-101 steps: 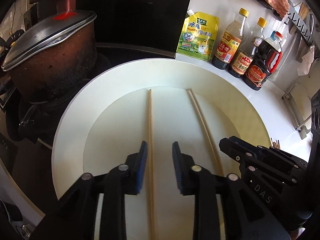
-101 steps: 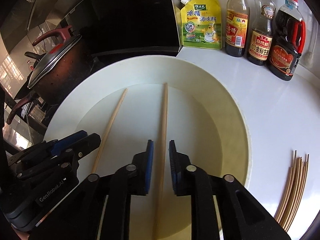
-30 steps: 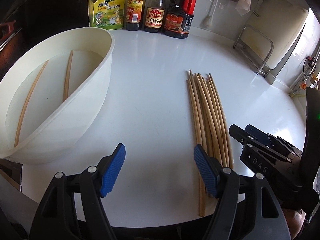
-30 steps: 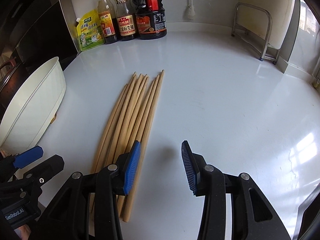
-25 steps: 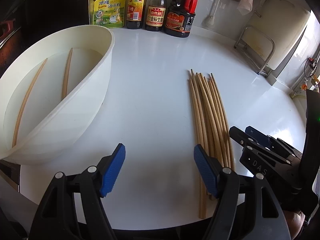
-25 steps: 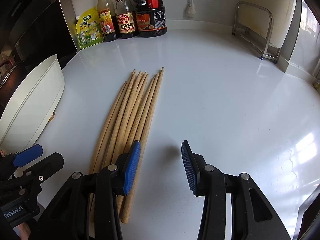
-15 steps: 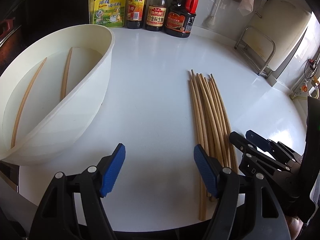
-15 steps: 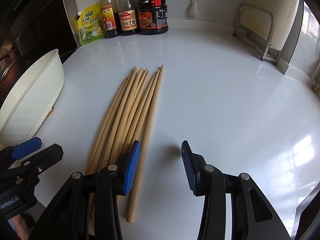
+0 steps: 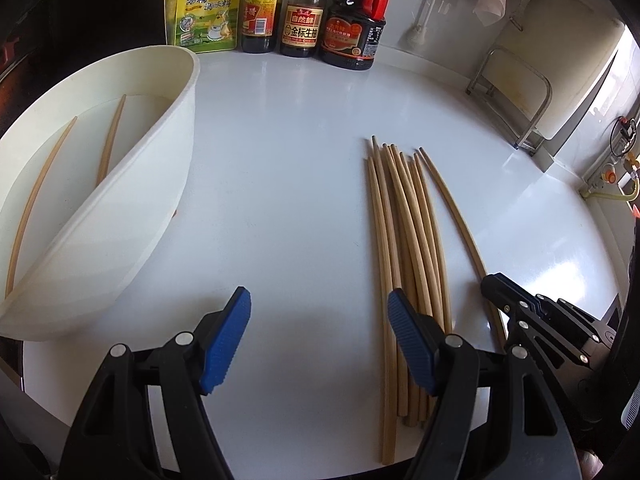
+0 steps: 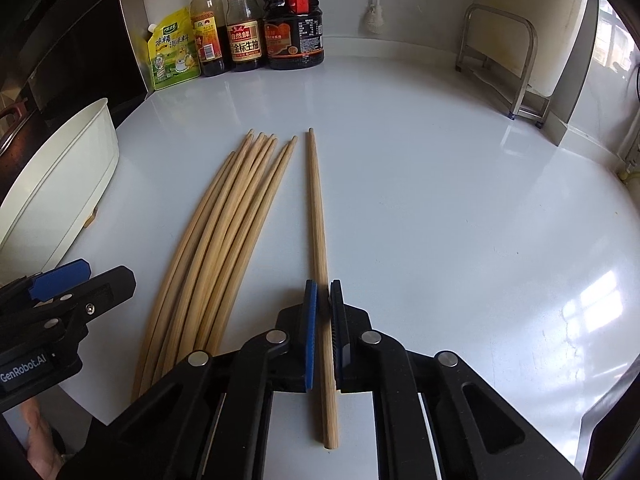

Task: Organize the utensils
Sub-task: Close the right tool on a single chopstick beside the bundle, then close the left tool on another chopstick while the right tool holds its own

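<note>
Left wrist view: my left gripper (image 9: 318,336) hangs wide open over bare counter (image 9: 288,184), holding nothing. To its right lies the pile (image 9: 404,240) of chopsticks, with one stick (image 9: 452,208) set a little apart on the far side, its near end running under my right gripper (image 9: 496,292). On the left, the bowl (image 9: 120,216) holds two more chopsticks (image 9: 108,140), so I judge the sorting mostly done with those two left to fetch. Whether the bowl holds water I can't make out.

Right wrist view: the right gripper (image 10: 323,304) has just been closing, and its pads now pinch that single stick (image 10: 316,200) near its thick end. The stick sits just beside the pile (image 10: 224,240), parallel to it and not touching. I can't tell if it rests on the counter (image 10: 440,200) or is slightly lifted. The pile's near ends are hidden behind my gripper body, and the bowl (image 10: 56,184) shows only its outer wall here.
</note>
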